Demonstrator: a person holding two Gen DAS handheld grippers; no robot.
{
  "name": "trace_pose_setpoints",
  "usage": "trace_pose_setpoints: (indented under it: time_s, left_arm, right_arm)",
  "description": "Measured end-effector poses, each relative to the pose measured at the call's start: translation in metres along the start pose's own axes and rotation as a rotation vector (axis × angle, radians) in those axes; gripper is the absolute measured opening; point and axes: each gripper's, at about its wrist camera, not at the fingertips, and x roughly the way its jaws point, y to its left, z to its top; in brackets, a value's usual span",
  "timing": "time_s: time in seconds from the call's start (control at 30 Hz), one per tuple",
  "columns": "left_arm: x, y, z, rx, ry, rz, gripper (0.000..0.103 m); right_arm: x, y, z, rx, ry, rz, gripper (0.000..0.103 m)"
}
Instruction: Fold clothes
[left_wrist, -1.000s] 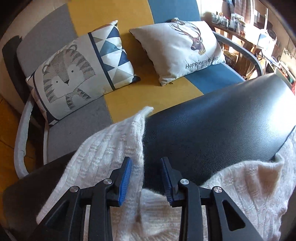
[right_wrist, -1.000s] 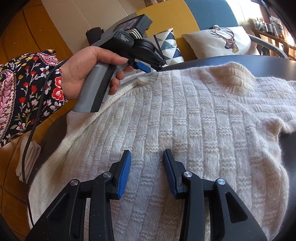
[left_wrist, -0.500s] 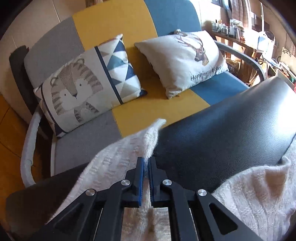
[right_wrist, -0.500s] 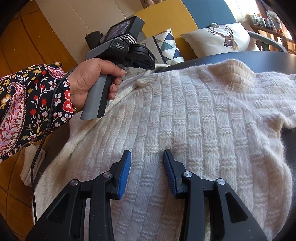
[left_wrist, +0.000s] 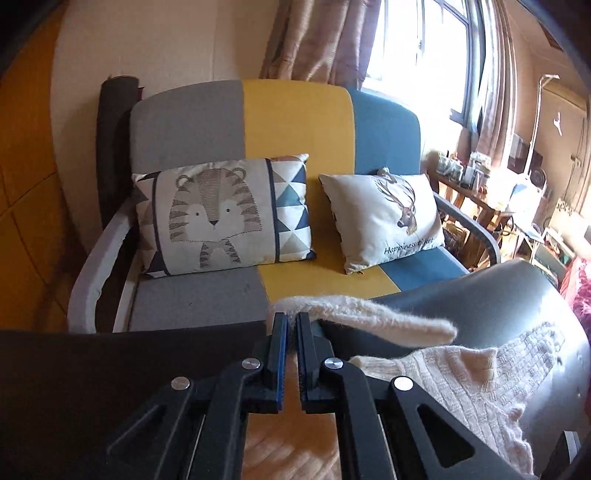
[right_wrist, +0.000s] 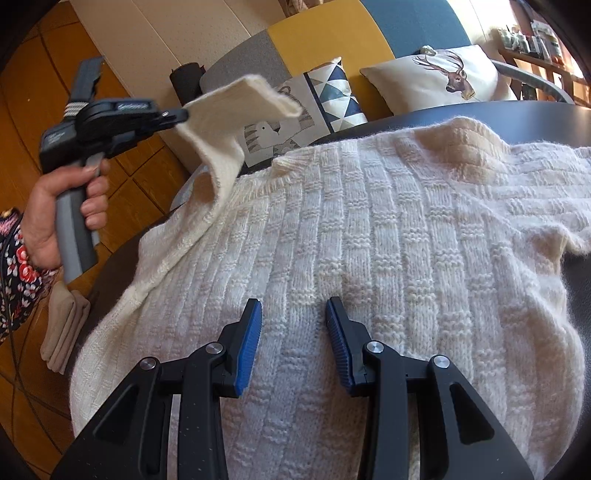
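A cream knitted sweater (right_wrist: 369, 236) lies spread on a black table (right_wrist: 535, 114). My left gripper (left_wrist: 291, 321) is shut on the end of the sweater's sleeve (left_wrist: 369, 317) and holds it up above the table. In the right wrist view the left gripper (right_wrist: 177, 115) holds the lifted sleeve (right_wrist: 236, 110) at the sweater's left side. My right gripper (right_wrist: 293, 314) is open and empty, low over the sweater's body near its front part.
A grey, yellow and blue sofa (left_wrist: 295, 122) stands beyond the table with a tiger cushion (left_wrist: 221, 218) and a deer cushion (left_wrist: 384, 218). A folded beige cloth (right_wrist: 62, 325) lies on the floor at the left. Cluttered shelves (left_wrist: 498, 195) stand at the right.
My left gripper shut on the sleeve end, then lifted it off the table, up and to the left. My right gripper stayed open over the sweater.
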Motion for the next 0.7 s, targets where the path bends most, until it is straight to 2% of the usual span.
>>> trace_pose_setpoints:
  time_s: [0.2,0.37,0.5,0.7]
  left_arm:
    - [-0.064,0.096,-0.039,-0.181,-0.062,0.055,0.004]
    - [-0.101,0.179,-0.080,-0.339,-0.085,0.149,0.004]
    - [-0.122,0.231,-0.118,-0.439,-0.087,0.221,0.004]
    - [-0.141,0.287,-0.169,-0.545,-0.074,0.299,0.004]
  right_arm:
    - [0.000,-0.002,0.001,0.007,0.001,0.008,0.039]
    - [0.000,-0.004,0.000,0.022,0.000,0.025,0.039]
    - [0.000,-0.006,0.000,0.034,-0.002,0.039,0.039]
    - [-0.002,-0.009,0.000,0.051,-0.002,0.058,0.039]
